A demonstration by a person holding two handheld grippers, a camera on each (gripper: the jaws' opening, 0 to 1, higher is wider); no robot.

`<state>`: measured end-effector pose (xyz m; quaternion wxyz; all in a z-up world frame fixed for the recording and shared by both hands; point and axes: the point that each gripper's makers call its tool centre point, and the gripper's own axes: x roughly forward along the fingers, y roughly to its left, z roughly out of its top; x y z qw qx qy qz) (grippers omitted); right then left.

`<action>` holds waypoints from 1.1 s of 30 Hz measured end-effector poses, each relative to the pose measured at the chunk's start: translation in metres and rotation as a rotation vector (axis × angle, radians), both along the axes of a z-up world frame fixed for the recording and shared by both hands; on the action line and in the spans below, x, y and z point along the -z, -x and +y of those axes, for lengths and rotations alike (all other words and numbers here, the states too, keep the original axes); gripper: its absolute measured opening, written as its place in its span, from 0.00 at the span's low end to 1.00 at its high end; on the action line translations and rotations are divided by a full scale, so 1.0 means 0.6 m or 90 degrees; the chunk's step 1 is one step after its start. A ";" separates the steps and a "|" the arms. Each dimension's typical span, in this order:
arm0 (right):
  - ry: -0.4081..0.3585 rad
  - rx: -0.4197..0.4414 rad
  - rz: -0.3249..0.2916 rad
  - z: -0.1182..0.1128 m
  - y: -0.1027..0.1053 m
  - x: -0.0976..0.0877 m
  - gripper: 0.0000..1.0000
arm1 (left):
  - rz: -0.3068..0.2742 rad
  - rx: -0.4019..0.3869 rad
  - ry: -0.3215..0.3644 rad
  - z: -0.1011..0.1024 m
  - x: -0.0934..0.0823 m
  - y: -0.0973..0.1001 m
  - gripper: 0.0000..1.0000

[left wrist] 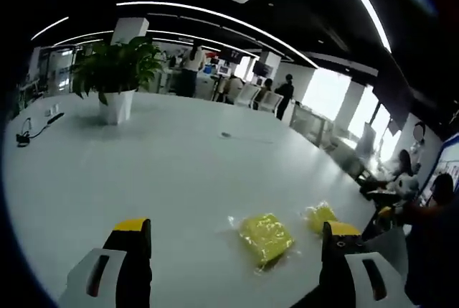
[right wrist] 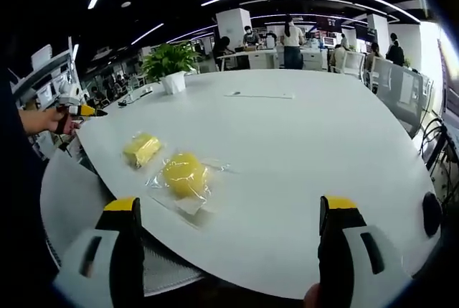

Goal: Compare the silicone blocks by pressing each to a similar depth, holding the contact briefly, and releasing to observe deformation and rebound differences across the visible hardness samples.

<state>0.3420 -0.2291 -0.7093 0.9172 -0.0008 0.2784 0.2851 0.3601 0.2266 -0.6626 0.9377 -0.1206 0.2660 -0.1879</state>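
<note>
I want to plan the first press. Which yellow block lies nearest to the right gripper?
The rounder yellow block, in its clear wrapper, lies nearer the right gripper. The flatter yellow block sits farther, toward the table's edge.

Ceiling strip lights bright against a dark ceiling — windows blown out. White desk evenly lit, soft shadows. Fisheye bends edges — far background soft.

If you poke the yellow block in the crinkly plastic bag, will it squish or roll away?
The nearer yellow silicone block will probably squish a little and spring back, since it looks soft and rounded. It lies flat, so rolling seems unlikely. Its loose clear wrapper may let it skid on the smooth white table.
</note>
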 end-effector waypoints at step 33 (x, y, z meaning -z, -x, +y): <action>-0.005 -0.003 -0.006 0.009 -0.007 -0.011 0.97 | 0.123 -0.020 0.096 -0.034 -0.003 -0.016 1.00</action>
